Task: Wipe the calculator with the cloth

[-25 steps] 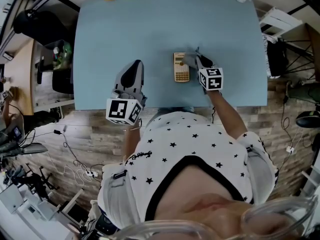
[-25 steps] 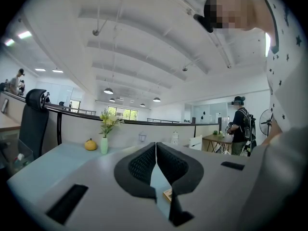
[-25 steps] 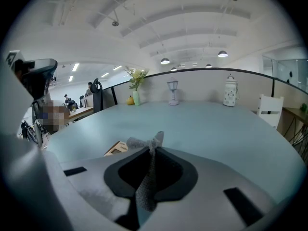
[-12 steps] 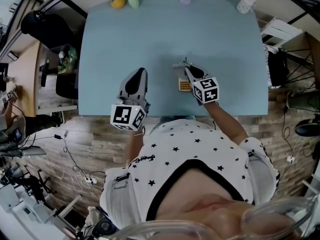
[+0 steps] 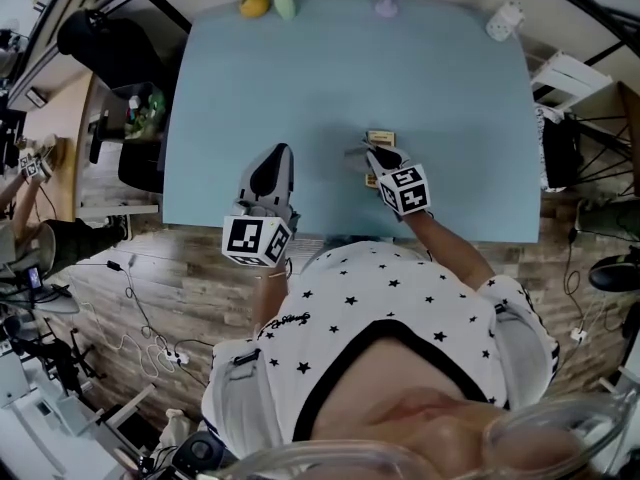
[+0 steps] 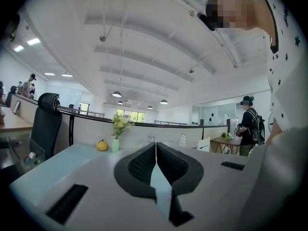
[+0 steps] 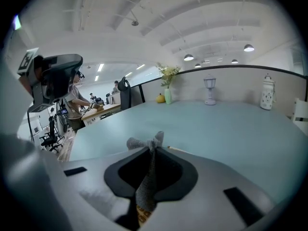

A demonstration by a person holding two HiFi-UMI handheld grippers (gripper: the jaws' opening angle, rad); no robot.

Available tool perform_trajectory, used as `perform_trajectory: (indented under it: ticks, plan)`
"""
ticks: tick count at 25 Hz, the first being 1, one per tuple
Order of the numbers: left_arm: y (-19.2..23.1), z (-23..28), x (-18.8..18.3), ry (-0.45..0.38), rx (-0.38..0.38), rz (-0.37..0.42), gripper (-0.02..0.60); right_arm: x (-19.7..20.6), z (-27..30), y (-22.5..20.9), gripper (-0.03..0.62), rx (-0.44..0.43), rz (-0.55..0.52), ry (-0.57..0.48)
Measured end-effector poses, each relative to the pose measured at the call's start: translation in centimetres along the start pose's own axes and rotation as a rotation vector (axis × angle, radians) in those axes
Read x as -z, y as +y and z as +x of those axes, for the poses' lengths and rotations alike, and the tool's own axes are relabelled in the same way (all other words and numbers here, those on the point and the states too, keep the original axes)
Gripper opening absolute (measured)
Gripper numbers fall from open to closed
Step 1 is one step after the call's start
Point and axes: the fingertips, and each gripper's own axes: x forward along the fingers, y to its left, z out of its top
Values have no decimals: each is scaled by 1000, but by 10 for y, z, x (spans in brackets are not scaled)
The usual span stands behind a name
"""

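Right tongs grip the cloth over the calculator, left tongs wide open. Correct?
Not quite. The left tongs are shut and empty, as the left gripper view shows. The right tongs do grip the cloth over the calculator.

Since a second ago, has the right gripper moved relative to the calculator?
Yes. The right gripper, shut on the cloth, has slid left from the calculator's right edge and now lies over it, covering most of it.

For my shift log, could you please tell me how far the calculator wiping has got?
Done: the cloth is clamped in the right gripper. In hand: it sits over the calculator. Remaining: finishing the wipe; the left gripper is shut and empty.
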Motion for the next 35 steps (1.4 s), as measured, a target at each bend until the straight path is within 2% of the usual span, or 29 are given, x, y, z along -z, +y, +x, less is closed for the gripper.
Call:
perform_trajectory:
  ticks: [10,27,35]
  plan:
    - [-5,4,2,6,27,-4,31,15,-7,-14,32,46,17,27]
    - [-39,36,3,20,156,5,31,35,-54,-81,32,240,127,4]
    - [-45,40,4,22,175,9,31,47,-60,-88,32,265,147,17]
